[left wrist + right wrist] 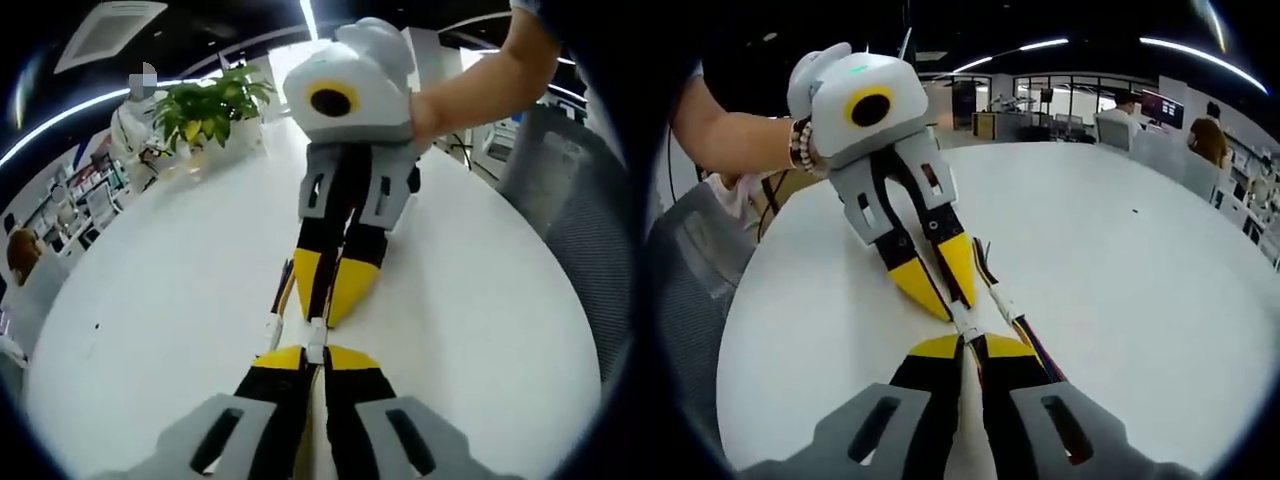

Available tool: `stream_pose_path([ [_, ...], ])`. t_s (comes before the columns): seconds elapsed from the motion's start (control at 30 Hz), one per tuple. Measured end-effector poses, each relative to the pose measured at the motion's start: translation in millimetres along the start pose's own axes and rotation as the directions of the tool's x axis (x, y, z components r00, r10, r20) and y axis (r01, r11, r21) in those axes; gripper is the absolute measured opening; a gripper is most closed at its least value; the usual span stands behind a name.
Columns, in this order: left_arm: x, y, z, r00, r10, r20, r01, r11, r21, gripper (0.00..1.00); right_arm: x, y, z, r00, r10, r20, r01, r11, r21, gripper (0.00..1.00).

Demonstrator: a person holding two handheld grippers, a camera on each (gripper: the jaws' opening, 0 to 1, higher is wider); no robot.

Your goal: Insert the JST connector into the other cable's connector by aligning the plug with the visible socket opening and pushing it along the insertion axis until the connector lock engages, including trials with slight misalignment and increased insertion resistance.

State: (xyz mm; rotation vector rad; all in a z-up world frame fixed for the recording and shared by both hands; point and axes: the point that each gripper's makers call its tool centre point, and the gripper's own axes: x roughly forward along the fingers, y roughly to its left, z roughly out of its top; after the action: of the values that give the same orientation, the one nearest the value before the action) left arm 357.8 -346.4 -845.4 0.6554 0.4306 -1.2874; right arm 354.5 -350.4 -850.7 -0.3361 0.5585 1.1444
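On the white table [150, 300] my two grippers meet tip to tip. In the left gripper view my left gripper [322, 355] is shut on a small white JST connector [316, 338], and the right gripper [322, 318] comes down from above, shut on that same white piece from the far side. The right gripper view has my right gripper [972, 345] shut at the bottom with the white connector [964, 322] just beyond it, and the left gripper [955, 308] pinches it from the top left. I cannot tell whether plug and socket are joined. A second white connector [273, 330] [1002, 300] with coloured wires lies beside the tips.
A potted plant [215, 105] stands at the table's far edge. A grey mesh chair [585, 220] [690, 270] sits by the table's rim. A person's forearm with a beaded bracelet [798, 145] holds the left gripper. Desks and seated people are in the background.
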Motion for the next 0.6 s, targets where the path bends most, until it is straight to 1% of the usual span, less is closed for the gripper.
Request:
stream_pose_path([
  [0.2, -0.4, 2.3, -0.4, 1.000, 0.017, -0.012, -0.017, 1.000, -0.001, 0.04, -0.7, -1.2, -1.0, 1.000, -0.009, -0.012, 0.009, 1.000, -0.004, 0.05],
  [0.33, -0.7, 2.1, -0.5, 1.000, 0.020, -0.016, -0.019, 1.000, 0.003, 0.04, -1.4, -1.3, -0.9, 1.000, -0.012, -0.017, 0.013, 1.000, 0.011, 0.09],
  [0.47, -1.5, 1.7, -1.1, 1.000, 0.017, -0.020, -0.017, 1.000, -0.002, 0.04, -1.7, -1.7, -1.2, 1.000, -0.017, -0.025, 0.018, 1.000, 0.008, 0.09],
  [0.6, -3.0, 1.7, -2.4, 0.999, 0.023, -0.034, -0.023, 1.000, -0.007, 0.07, -3.7, -1.3, -0.3, 0.999, -0.023, -0.026, 0.023, 1.000, 0.014, 0.10],
])
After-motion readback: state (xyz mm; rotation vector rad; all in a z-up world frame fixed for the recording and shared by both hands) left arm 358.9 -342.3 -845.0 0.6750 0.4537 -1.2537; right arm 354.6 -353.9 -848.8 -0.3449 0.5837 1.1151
